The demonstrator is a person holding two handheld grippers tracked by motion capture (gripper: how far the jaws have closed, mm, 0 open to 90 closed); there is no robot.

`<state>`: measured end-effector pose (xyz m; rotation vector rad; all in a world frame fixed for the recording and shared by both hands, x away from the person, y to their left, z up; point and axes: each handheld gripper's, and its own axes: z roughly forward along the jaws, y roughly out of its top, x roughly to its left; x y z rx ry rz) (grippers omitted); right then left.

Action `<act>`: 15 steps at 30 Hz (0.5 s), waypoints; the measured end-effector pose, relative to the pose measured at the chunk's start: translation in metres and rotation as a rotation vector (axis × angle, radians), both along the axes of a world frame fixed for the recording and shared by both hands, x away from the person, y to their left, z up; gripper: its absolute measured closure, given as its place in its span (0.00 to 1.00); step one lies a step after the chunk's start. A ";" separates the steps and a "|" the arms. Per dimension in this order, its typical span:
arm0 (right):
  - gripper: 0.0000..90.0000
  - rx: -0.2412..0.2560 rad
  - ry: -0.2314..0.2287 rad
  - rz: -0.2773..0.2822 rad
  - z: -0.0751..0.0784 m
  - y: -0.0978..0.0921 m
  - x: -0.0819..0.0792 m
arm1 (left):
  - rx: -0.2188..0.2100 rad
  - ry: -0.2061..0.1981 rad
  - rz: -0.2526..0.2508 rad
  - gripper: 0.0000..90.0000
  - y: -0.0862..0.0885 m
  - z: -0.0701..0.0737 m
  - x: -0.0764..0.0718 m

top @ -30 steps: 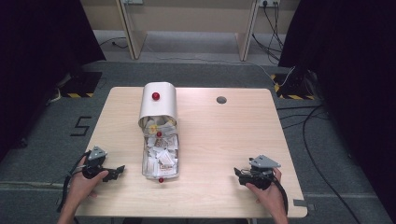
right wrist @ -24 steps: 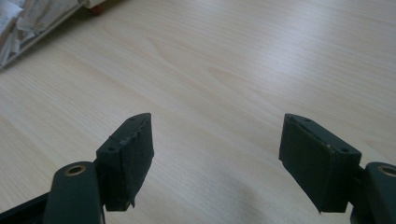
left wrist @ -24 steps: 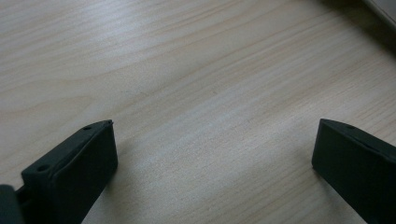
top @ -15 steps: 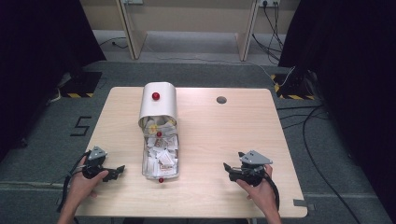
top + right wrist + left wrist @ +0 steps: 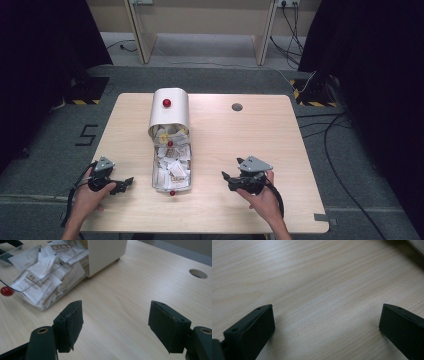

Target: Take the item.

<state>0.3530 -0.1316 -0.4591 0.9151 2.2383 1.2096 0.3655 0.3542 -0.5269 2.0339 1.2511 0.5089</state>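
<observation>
While I look down from the high view, my left gripper (image 5: 121, 185) sits near the table's (image 5: 280, 150) front left corner, held in my left hand (image 5: 90, 192), its jaws pointing right toward the clear drawer (image 5: 171, 170). That drawer is pulled out toward me from a cream cabinet (image 5: 170, 111) that stands left of the table's middle, and it is heaped with paper slips (image 5: 172, 162). A red knob (image 5: 166, 103) sits on top of the cabinet, and another red knob (image 5: 171, 192) marks the drawer's near end. My right gripper (image 5: 226, 177) hovers right of the drawer, apart from it, jaws aimed left at it, with my right hand (image 5: 260, 197) wrapped behind. A round grommet hole (image 5: 237, 106) lies farther back on the table.

Now the left gripper view: my left gripper (image 5: 325, 317) has its two black jaws spread wide, with bare wood grain of the table (image 5: 312, 277) between them. Nothing is pinched. A pale edge just clips the top right corner; I can't tell what it is.

Over to the right gripper view: my right gripper (image 5: 115, 315) is spread wide too, jaws well apart over bare table (image 5: 140, 290). Ahead and to the left lies the clear drawer (image 5: 15, 290), stuffed with crumpled paper slips (image 5: 42, 272), its red knob (image 5: 6, 291) at the left edge. The cream cabinet (image 5: 106, 253) stands behind it, and the grommet hole (image 5: 198, 273) shows far right. Neither jaw touches the drawer.
</observation>
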 end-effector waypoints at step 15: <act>0.34 0.005 -0.021 0.144 0.010 0.063 0.002 | 0.001 0.000 -0.001 0.00 0.000 0.000 0.000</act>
